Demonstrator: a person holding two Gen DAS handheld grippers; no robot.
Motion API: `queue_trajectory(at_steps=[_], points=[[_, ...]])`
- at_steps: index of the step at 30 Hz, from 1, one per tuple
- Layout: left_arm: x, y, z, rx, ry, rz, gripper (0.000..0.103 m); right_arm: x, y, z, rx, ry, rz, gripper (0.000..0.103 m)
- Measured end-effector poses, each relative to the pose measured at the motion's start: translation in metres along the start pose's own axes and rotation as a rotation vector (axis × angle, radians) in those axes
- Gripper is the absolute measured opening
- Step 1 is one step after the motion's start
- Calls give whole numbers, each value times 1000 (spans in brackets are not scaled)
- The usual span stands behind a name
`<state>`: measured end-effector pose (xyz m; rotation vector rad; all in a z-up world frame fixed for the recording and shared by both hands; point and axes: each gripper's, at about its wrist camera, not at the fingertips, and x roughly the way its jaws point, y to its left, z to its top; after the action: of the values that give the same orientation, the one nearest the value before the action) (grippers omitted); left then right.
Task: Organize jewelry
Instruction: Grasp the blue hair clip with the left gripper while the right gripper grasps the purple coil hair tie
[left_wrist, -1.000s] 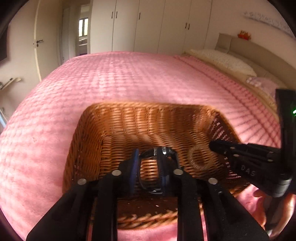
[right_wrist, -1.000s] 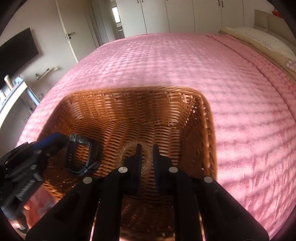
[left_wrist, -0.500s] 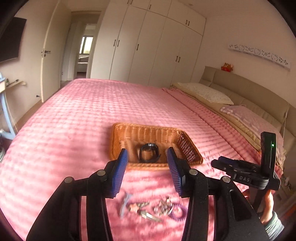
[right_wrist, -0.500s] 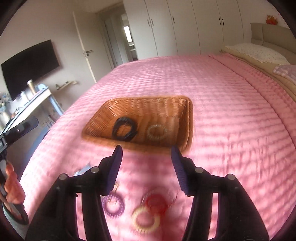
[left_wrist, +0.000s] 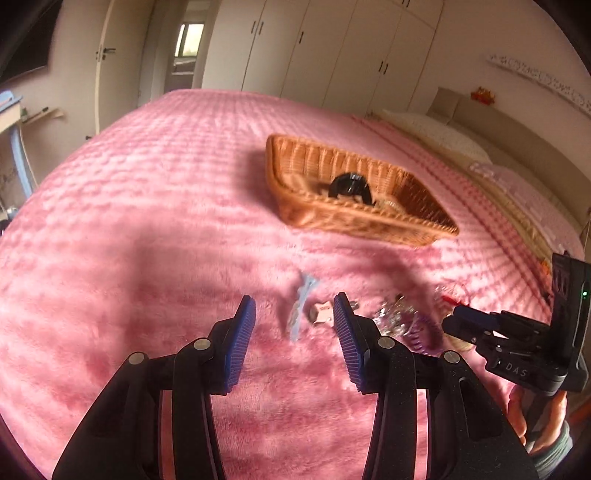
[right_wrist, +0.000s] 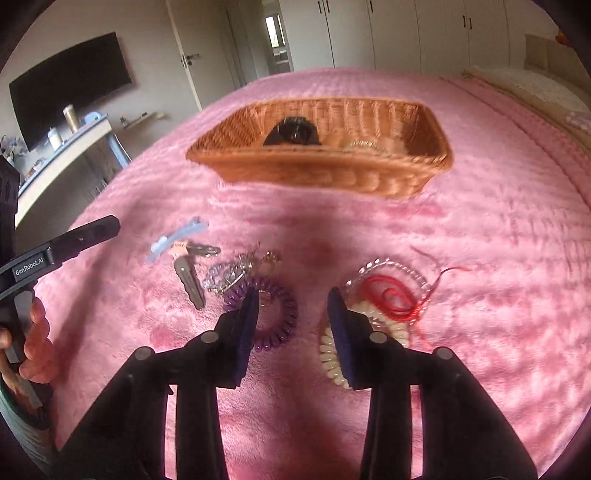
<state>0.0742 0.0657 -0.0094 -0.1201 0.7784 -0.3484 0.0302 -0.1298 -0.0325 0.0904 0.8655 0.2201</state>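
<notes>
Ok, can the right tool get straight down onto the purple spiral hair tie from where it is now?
Probably yes. The right tool is open and empty just above the purple spiral hair tie, which lies flat on the bedspread. Only the silver chain cluster touches its far edge and might snag.

The right gripper (right_wrist: 291, 306) hangs over a pink bed (right_wrist: 480, 229) with its fingers (right_wrist: 246, 325) spread wide and nothing between them. Under the left finger lies a purple coil hair tie (right_wrist: 280, 314); under the right finger lies a cream coil hair tie (right_wrist: 328, 354), touching a clear bracelet (right_wrist: 402, 269) with a red cord (right_wrist: 391, 295) on it. Further left are a silver chain (right_wrist: 225, 275), a gray hair clip (right_wrist: 190, 282) and a light blue clip (right_wrist: 173, 238). At the far side sits a wicker basket (right_wrist: 332, 177) holding a black watch (right_wrist: 293, 134). The left gripper (right_wrist: 92, 232) reaches in from the left edge.
</notes>
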Motion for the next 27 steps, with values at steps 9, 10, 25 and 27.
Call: queue_trajectory(at_steps=[9, 10, 25, 27], points=[[36, 3, -4, 16, 92, 6, 37, 14, 1, -3, -10, 28, -3, 29], [39, 0, -4, 31, 100, 14, 36, 16, 2, -3, -16, 33, -4, 26], [57, -4, -9, 59, 120, 87, 5, 27, 19, -5, -91, 51, -61, 12], [55, -4, -9, 59, 110, 86, 5, 25, 18, -6, -86, 41, -57, 10]])
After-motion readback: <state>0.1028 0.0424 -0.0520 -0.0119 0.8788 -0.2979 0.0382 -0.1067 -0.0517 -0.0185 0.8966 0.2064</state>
